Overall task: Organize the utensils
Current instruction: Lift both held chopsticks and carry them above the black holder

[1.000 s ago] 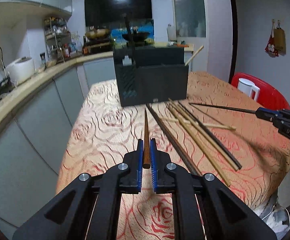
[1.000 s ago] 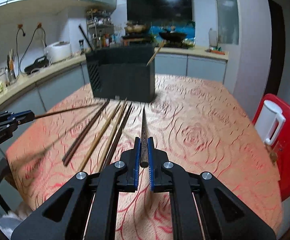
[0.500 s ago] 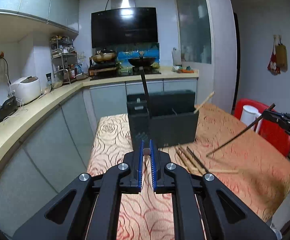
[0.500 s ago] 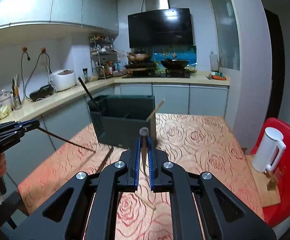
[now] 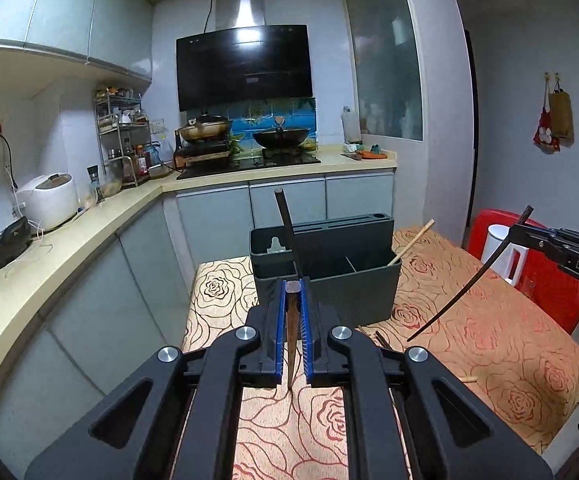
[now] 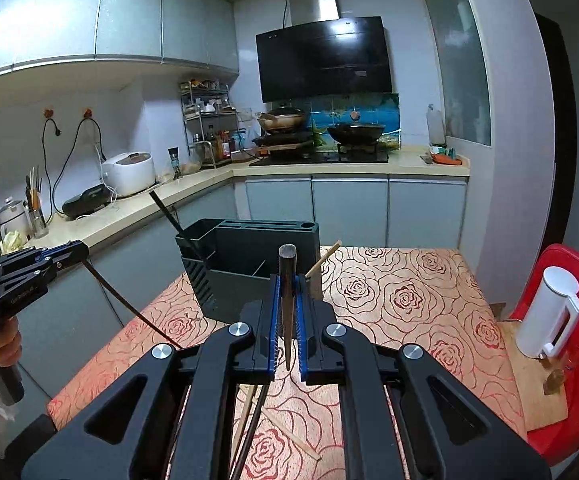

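Left gripper (image 5: pixel 292 336): jaws clenched on a brown chopstick (image 5: pixel 292 344), thick end up between the blue pads, thin tip hanging down over the rose-patterned tablecloth (image 5: pixel 489 328); the same gripper shows at the left edge of the right wrist view (image 6: pixel 71 250), its chopstick (image 6: pixel 129 304) slanting down toward the table.

Right gripper (image 6: pixel 287 320): jaws clamped on a dark chopstick (image 6: pixel 287 300), blunt end standing up above the pads, point hanging below; seen from the left wrist view it sits at the right edge (image 5: pixel 519 232), with the dark stick (image 5: pixel 469 280) angled down and leftward, clear of the cloth.

On the cloth near the grippers: a few loose chopsticks (image 6: pixel 249 420) lying flat, partly hidden under the right gripper's body; count cannot be told.

Mid-table: dark utensil holder (image 5: pixel 349 280) with divided compartments and a slotted block at its back; one dark chopstick (image 5: pixel 287 228) stands in the left compartment, leaning; one pale wooden chopstick (image 5: pixel 411 240) leans out of the right end.

Right of the table: red chair (image 6: pixel 569 320) with a white jug (image 6: pixel 549 312) on a board.

Far: counter (image 5: pixel 69 224) with a white rice cooker (image 5: pixel 47 200); stove with two woks (image 5: pixel 277 138); black range hood (image 5: pixel 245 66) above.
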Available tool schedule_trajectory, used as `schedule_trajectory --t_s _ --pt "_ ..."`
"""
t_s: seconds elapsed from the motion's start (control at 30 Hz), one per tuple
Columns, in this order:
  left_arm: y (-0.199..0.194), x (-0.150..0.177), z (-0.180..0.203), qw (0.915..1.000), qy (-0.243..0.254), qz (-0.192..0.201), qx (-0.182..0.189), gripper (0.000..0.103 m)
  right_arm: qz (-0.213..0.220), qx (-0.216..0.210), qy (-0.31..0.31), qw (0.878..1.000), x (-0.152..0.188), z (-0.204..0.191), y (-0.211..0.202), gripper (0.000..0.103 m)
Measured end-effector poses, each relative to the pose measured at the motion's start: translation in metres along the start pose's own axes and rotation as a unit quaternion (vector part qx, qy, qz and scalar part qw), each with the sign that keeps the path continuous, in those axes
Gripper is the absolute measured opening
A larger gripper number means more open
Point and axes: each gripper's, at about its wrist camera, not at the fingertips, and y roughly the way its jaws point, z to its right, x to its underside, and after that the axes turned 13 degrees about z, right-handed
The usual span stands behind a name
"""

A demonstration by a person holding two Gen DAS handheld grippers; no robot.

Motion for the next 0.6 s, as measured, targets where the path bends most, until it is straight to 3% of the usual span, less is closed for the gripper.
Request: schedule_trajectory --t_s 0.6 --pt "0.019 -0.014 -0.012 0.9999 -0.007 -0.015 -0.003 0.006 -0.012 0.002 0.008 1.0 -0.017 0.004 0.022 0.008"
